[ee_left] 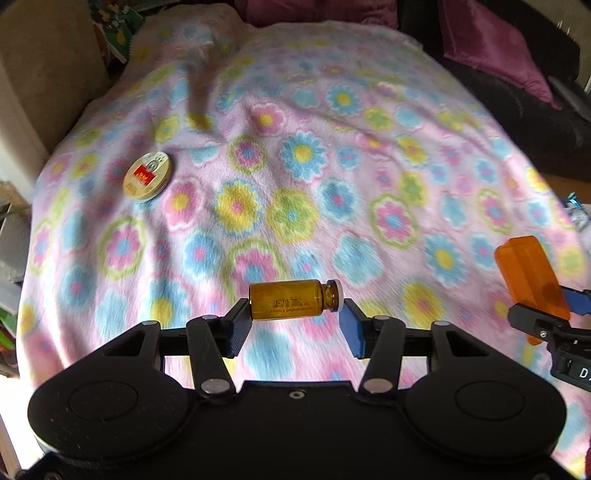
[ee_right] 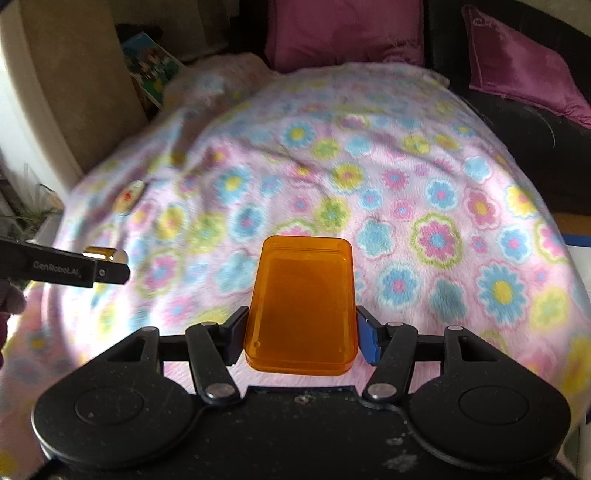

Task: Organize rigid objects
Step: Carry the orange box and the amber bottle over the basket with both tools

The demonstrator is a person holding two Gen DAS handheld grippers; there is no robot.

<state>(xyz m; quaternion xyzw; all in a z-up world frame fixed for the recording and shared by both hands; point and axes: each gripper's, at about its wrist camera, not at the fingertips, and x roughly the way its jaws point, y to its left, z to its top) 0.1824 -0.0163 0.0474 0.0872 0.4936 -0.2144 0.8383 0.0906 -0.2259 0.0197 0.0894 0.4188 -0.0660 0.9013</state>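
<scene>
My left gripper (ee_left: 295, 317) is shut on a small amber glass bottle (ee_left: 291, 299) with a white cap, held sideways above the blanket. In the left wrist view, the right gripper (ee_left: 546, 317) shows at the right edge with the orange box (ee_left: 528, 277). My right gripper (ee_right: 301, 325) is shut on that flat translucent orange plastic box (ee_right: 301, 302), lifted off the blanket. The left gripper (ee_right: 110, 271) with the bottle (ee_right: 101, 254) appears at the left edge of the right wrist view. A round tin (ee_left: 148, 176) with a red label lies on the blanket at the left.
A pink fleece blanket (ee_left: 332, 166) with coloured flowers covers the surface. Purple cushions (ee_right: 343, 33) on a dark sofa (ee_right: 524, 136) lie behind. A beige upright panel (ee_left: 48, 66) stands at the far left, with a green printed box (ee_right: 151, 66) beside it.
</scene>
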